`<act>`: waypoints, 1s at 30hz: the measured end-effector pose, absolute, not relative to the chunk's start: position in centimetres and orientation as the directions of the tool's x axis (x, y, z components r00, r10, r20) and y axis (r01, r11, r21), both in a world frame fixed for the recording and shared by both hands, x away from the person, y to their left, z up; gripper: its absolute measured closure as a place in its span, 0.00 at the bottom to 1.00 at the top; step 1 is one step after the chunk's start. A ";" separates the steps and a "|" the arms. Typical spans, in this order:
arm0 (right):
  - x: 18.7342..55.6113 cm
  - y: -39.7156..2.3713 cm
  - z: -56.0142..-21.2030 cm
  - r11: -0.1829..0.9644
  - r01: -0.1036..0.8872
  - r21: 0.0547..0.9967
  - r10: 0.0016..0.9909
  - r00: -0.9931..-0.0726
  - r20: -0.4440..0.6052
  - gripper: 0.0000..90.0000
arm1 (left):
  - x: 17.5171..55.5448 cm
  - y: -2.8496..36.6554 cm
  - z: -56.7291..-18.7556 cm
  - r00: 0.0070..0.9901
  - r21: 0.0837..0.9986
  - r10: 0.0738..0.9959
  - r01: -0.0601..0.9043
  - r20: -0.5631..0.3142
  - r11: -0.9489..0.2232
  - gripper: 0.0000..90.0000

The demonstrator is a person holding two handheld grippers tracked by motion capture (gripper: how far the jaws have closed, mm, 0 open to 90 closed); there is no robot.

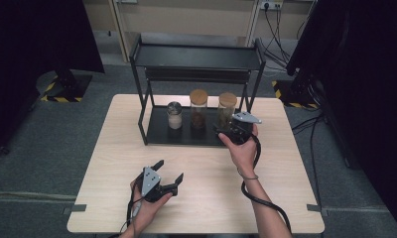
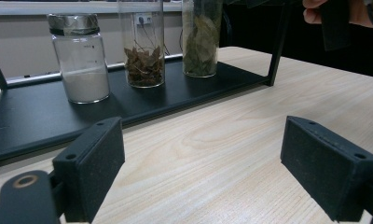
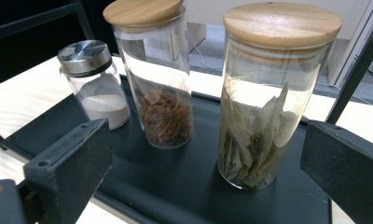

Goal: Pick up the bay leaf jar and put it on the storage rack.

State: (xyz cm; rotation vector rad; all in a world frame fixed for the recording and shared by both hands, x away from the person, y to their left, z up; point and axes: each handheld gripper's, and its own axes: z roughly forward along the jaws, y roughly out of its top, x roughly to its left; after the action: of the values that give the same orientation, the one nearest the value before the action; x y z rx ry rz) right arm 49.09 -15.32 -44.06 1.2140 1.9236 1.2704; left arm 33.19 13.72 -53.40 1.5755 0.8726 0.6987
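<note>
Nearest the high camera I see my left tongs (image 1: 169,179), resting low over the bare front of the tabletop (image 1: 206,198) with the jaws spread wide and nothing between them. From the left gripper view, both pads (image 2: 89,175) stand well apart above the wood grain.

My right tongs (image 1: 225,130) sit at the front edge of the black rack (image 1: 196,54), jaws wide. In the right gripper view, the jar of pale leaves (image 3: 266,100) stands upright between the two jaws on the rack's bottom shelf (image 3: 184,186); I cannot tell whether either pad touches the glass, but a gap appears on both sides.

Just beside it stands the jar of brown pieces (image 3: 161,79), also with a wooden lid. Farther along is the short jar of white powder (image 3: 95,86) with a metal cap.
</note>
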 end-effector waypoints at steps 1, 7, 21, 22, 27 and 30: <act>49.0 -15.3 -44.1 0.155 0.389 0.908 0.888 -0.458 0.045 0.03 | 33.2 13.7 -53.4 0.547 0.984 0.837 0.160 -0.023 -0.077 0.15; 48.4 -15.4 -44.2 0.159 0.382 0.911 0.882 -0.469 0.042 0.03 | 33.2 13.7 -53.4 0.547 0.984 0.837 0.160 -0.023 -0.077 0.15; 46.7 -16.0 -44.3 0.165 0.370 0.914 0.871 -0.490 0.041 0.03 | 33.2 13.7 -53.4 0.546 0.984 0.837 0.158 -0.020 -0.079 0.15; 46.5 -16.1 -44.3 0.165 0.368 0.915 0.870 -0.491 0.041 0.03 | 33.2 13.7 -53.4 0.546 0.984 0.837 0.158 -0.020 -0.079 0.15; 45.9 -16.3 -44.3 0.168 0.361 0.917 0.867 -0.496 0.037 0.03 | 33.2 13.7 -53.4 0.546 0.984 0.838 0.158 -0.021 -0.079 0.15; 45.5 -16.5 -44.4 0.166 0.358 0.919 0.867 -0.498 0.037 0.03 | 33.2 13.7 -53.4 0.546 0.984 0.838 0.158 -0.020 -0.080 0.15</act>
State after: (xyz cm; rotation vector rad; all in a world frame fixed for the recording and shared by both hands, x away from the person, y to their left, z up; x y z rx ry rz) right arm 45.52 -16.47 -44.35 1.1550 1.9401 1.3103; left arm 33.17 13.69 -53.40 1.5764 0.8717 0.7028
